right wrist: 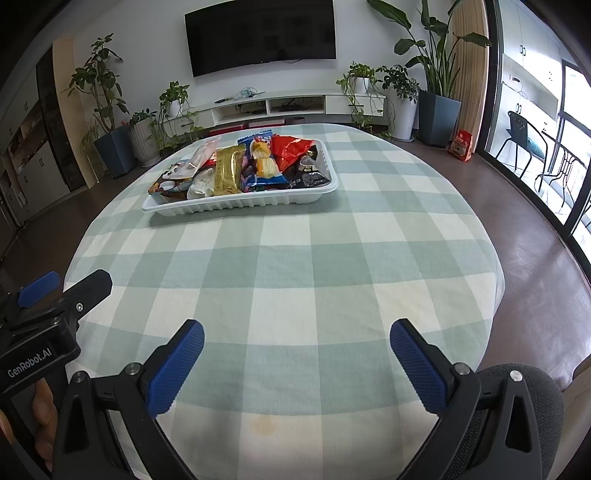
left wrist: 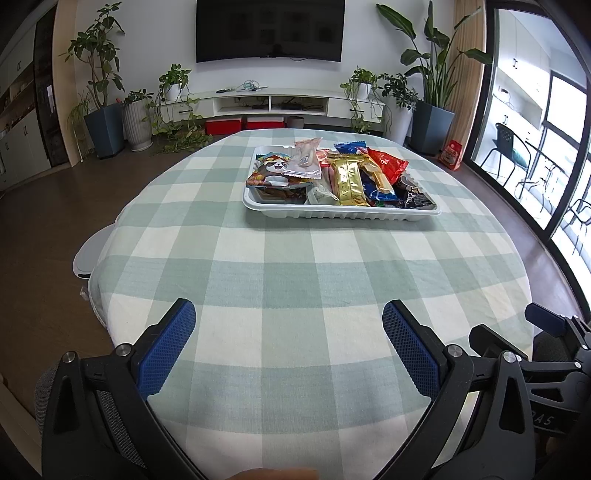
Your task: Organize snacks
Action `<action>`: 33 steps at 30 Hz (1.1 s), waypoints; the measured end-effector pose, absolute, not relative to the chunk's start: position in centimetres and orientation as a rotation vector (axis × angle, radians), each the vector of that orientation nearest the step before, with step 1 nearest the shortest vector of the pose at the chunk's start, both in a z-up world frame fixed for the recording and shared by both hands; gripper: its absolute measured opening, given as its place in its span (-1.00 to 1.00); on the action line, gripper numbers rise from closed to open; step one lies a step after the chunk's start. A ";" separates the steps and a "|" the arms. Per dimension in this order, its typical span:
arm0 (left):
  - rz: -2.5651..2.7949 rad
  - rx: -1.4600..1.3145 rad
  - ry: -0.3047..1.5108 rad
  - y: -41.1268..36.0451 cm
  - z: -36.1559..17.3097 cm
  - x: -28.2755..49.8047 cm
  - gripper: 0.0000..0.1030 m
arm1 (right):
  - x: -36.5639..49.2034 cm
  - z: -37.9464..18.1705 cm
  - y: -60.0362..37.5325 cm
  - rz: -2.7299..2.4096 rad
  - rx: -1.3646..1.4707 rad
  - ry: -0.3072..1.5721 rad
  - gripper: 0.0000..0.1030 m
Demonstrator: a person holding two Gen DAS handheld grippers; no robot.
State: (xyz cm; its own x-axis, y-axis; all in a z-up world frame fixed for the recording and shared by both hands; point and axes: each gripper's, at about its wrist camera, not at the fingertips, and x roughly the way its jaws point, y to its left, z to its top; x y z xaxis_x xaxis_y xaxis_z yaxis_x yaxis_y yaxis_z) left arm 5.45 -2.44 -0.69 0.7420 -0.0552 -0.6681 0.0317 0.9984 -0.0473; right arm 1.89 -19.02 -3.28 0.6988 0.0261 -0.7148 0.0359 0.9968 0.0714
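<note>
1. Left tool [left wrist: 289, 314] held low over the near edge of the desk [left wrist: 295, 280], blue-padded fingers [left wrist: 168, 347] spread wide apart, nothing between them.
2. Right tool [right wrist: 296, 334] likewise low over the near side, fingers [right wrist: 177, 369] wide apart and empty — only checked cloth showing in the gap.
3. Both tools side by side, well apart from the snacks; right tool glimpsed at the right edge of the left wrist view, left tool at the left edge of the right wrist view, gripped there by a hand [right wrist: 40, 413].
4. White ribbed tray [left wrist: 332, 213] resting on the far half of the desk, piled with snack packets.
5. In the tray: gold packet [left wrist: 347, 181] lying lengthwise near the middle, red packet [left wrist: 388, 164] toward the far right, cartoon-printed bag [left wrist: 271, 170] at the left, clear packet [left wrist: 304, 158] lying on top of that bag, dark packet [left wrist: 415, 197] at the near right corner.
6. Desk covered by a green-and-white checked cloth [right wrist: 288, 266] — small yellowish stain [right wrist: 263, 426] close to the near edge in the right wrist view.
7. Beyond the desk: wall television [left wrist: 269, 29], low white cabinet [left wrist: 273, 101], potted plants on both sides.
</note>
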 end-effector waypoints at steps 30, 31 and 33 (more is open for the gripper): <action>-0.047 -0.034 0.736 -2.4 -0.6 5.5 0.99 | 1.9 -2.9 -19.0 -0.006 0.082 0.801 1.00; -0.047 -0.035 0.736 -2.4 -0.6 5.5 0.99 | 1.8 -3.0 -19.0 -0.006 0.082 0.802 1.00; -0.047 -0.035 0.739 -2.5 -0.7 5.4 0.99 | 1.9 -3.0 -19.0 -0.006 0.081 0.803 1.00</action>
State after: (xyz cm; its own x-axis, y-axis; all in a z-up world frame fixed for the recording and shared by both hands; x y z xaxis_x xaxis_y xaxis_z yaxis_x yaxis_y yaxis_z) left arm 5.42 -2.52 -0.73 0.7384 -0.0551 -0.6721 0.0303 0.9984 -0.0486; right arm 1.86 -18.99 -2.99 0.6950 0.0253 -0.7186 0.0364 0.9969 0.0702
